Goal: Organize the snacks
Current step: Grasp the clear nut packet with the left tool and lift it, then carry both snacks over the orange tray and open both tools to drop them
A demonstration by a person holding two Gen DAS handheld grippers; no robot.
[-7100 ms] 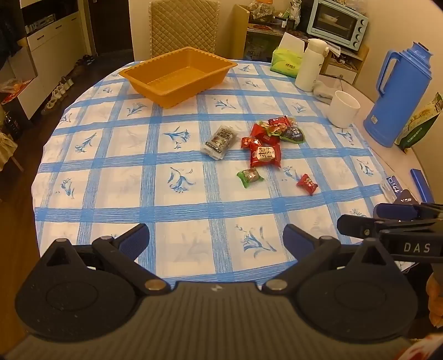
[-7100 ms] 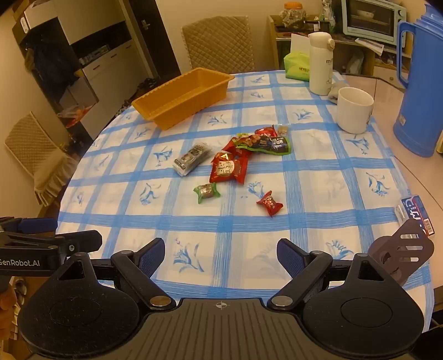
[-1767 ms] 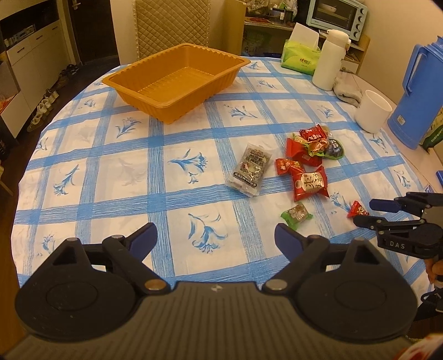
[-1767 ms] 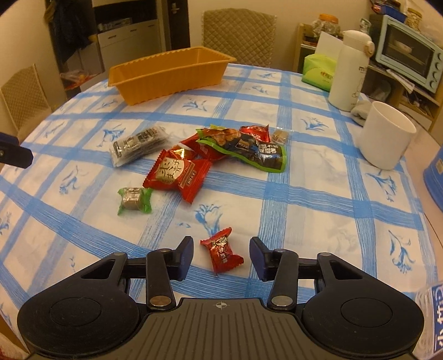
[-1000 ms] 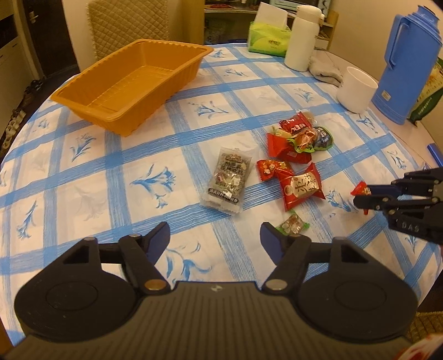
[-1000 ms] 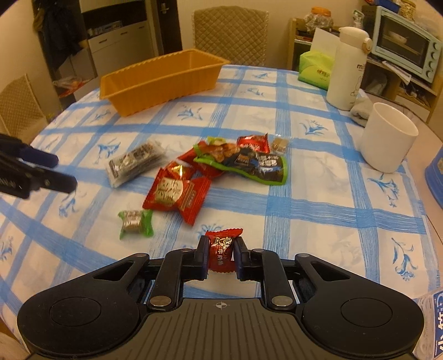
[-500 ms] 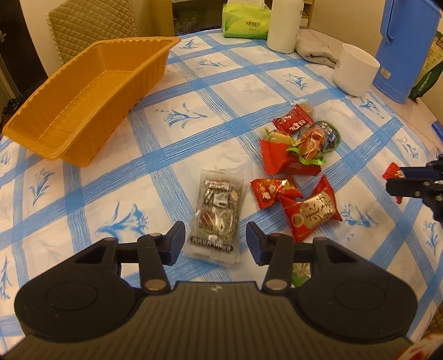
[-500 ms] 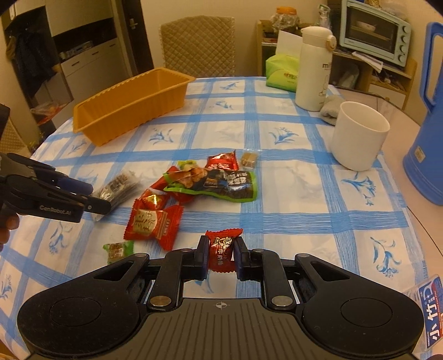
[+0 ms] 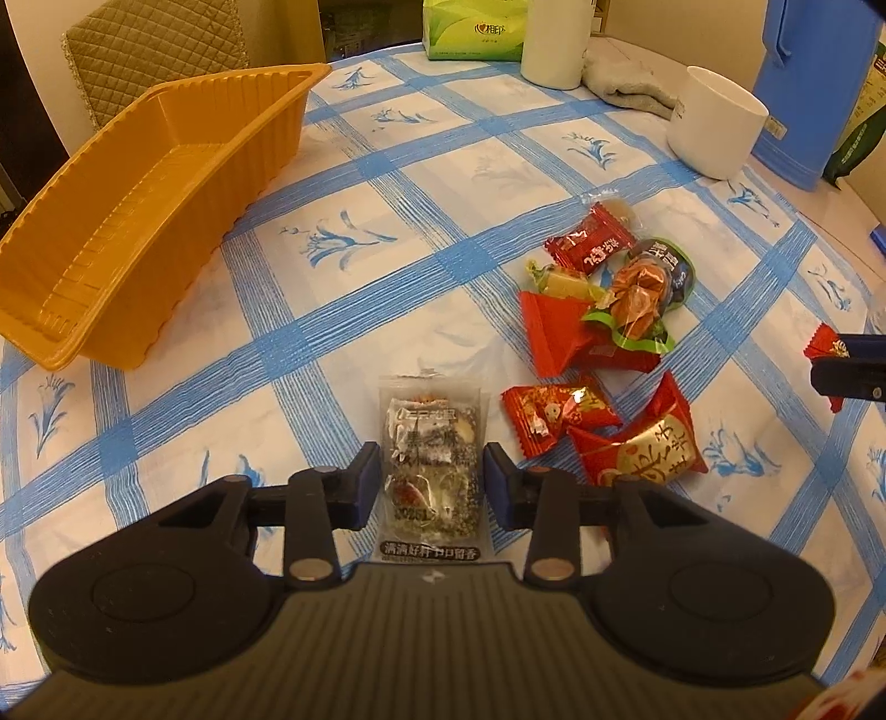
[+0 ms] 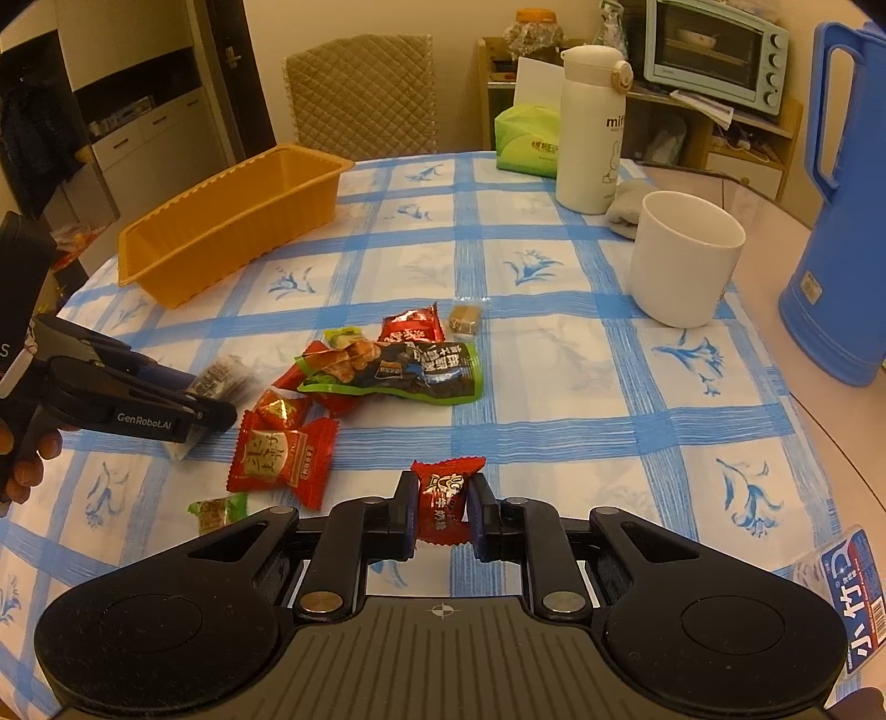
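The blue thermos jug point(image 10: 841, 221) is cut off at the frame edge. A round table's blue-checked cloth point(image 9: 387, 183) carries an empty orange tray point(image 9: 138, 221) near a quilted chair point(image 10: 360, 83). The clear nut-bar packet point(image 9: 431, 471) lies lengthwise between the left gripper point(image 9: 433, 487) pads, jaws just closing narrow; contact is unclear. The right gripper point(image 10: 440, 512) is clamped on a small red candy point(image 10: 446, 498) above the cloth.

A home dining room: a round table under a blue-checked tablecloth point(image 10: 554, 387), a quilted-back chair point(image 10: 360, 94), a toaster oven point(image 10: 714, 52) on a wooden shelf, a blue thermos jug point(image 10: 841, 232), a tissue pack point(image 10: 526, 141) and a white mug point(image 10: 684, 266).
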